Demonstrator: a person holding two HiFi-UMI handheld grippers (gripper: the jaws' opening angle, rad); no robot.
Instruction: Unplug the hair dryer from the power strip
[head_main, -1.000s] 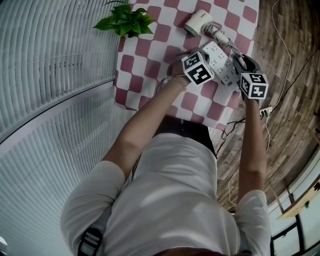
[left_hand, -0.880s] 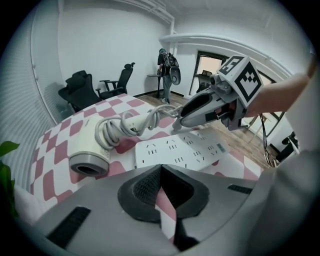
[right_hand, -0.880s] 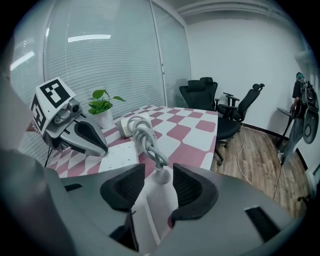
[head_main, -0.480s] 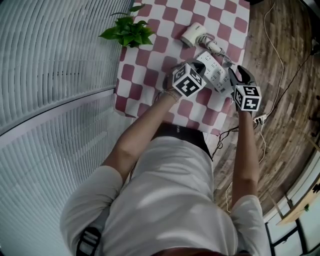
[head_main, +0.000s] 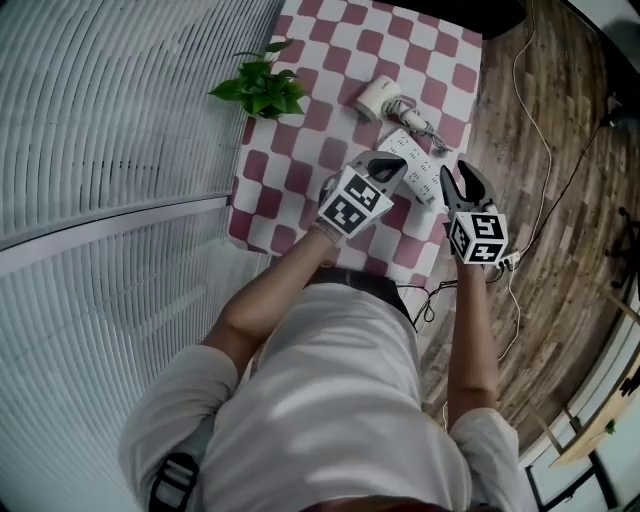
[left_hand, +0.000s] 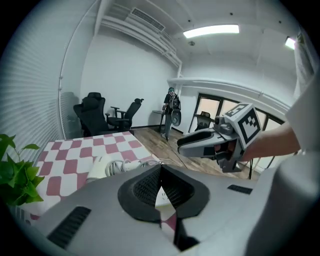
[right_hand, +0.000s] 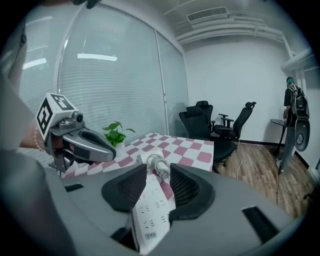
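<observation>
Checked table (head_main: 290, 170), power strip (head_main: 418, 172), wood floor (head_main: 560, 200)

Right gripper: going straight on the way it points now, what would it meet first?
Probably the power strip: it lies ahead, below the right gripper, whose closing jaws hold nothing. The hair dryer lies beyond; depth is unclear.

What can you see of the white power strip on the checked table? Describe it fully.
The power strip is a long, flat white bar, plastic-looking, with rows of sockets, those in view empty, and a small label at its near end. It lies flat on the checked tablecloth, its far end by the coiled cord of the hair dryer.
</observation>
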